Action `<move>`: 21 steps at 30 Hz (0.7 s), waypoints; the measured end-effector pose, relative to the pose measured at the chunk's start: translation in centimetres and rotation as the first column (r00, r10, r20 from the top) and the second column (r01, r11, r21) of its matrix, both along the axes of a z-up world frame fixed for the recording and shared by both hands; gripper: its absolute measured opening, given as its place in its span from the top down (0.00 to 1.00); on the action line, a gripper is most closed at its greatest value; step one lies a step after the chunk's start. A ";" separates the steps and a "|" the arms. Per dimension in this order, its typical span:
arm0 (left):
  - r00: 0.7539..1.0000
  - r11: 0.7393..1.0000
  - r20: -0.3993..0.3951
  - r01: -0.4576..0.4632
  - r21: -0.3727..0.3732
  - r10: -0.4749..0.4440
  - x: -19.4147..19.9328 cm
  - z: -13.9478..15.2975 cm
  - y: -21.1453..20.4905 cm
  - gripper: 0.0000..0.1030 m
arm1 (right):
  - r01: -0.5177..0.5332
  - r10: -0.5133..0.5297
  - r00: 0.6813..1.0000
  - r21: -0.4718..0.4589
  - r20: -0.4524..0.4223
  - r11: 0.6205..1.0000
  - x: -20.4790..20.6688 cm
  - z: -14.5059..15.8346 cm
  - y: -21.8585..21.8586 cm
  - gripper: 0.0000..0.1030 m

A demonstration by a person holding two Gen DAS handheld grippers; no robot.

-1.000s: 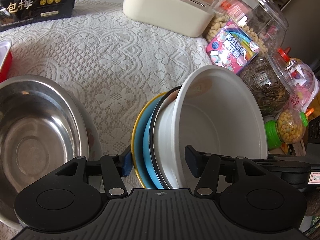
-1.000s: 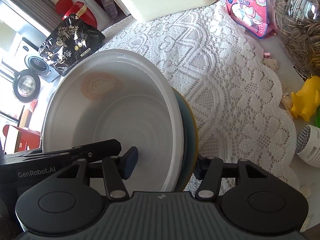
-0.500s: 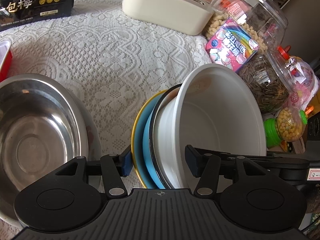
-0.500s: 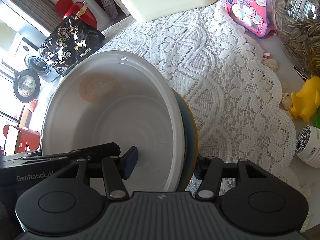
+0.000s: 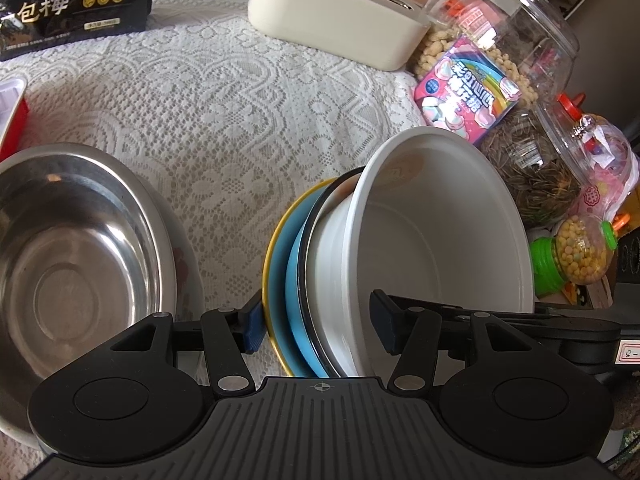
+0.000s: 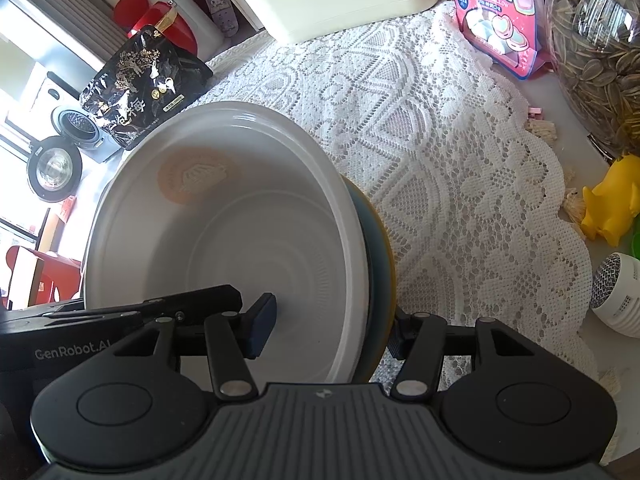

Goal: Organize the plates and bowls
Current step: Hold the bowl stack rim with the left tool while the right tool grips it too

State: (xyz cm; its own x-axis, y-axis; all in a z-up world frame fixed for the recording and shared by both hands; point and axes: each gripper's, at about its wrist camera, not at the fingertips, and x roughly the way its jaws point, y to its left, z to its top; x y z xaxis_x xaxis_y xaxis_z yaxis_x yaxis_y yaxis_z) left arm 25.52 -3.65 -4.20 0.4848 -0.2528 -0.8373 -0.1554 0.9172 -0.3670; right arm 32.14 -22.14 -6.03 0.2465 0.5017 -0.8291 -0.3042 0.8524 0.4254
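A stack of dishes is held tilted on edge above the lace cloth: a white bowl (image 5: 440, 240), a black-rimmed dish (image 5: 316, 240) and a blue plate with a yellow rim (image 5: 276, 280). My left gripper (image 5: 320, 322) is shut on the stack's near edge, one pad outside the yellow rim and the other inside the bowl. In the right wrist view my right gripper (image 6: 328, 328) clamps the same white bowl (image 6: 240, 240) and plate (image 6: 380, 264) from the other side. A steel bowl (image 5: 80, 240) rests on a pale plate (image 5: 188, 280) at the left.
Around the lace tablecloth (image 5: 240, 120) stand a cream box (image 5: 340, 12), a black snack bag (image 5: 76, 4), a marshmallow bag (image 5: 464, 92), clear jars of seeds and snacks (image 5: 532, 176), a red tray (image 5: 12, 120), a yellow toy (image 6: 612, 208) and a small white device (image 6: 620, 296).
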 end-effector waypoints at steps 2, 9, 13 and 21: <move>1.000 1.000 -0.002 0.004 -0.003 -0.004 0.0 0.0 0.1 0.44 | 0.001 -0.001 1.000 -0.001 -0.001 1.000 0.0 0.0 0.0 0.46; 1.000 1.000 -0.002 0.008 -0.013 -0.008 -0.2 -0.1 0.2 0.44 | 0.002 -0.001 1.000 -0.004 0.006 1.000 -0.1 0.1 0.2 0.46; 1.000 1.000 -0.005 0.013 -0.005 -0.013 -0.3 0.0 0.0 0.44 | 0.010 -0.010 1.000 0.003 -0.008 1.000 -0.2 0.1 0.0 0.46; 1.000 1.000 -0.015 0.013 -0.011 -0.013 -0.8 -0.1 0.1 0.44 | 0.013 -0.013 1.000 0.019 -0.025 1.000 -0.4 0.2 -0.3 0.46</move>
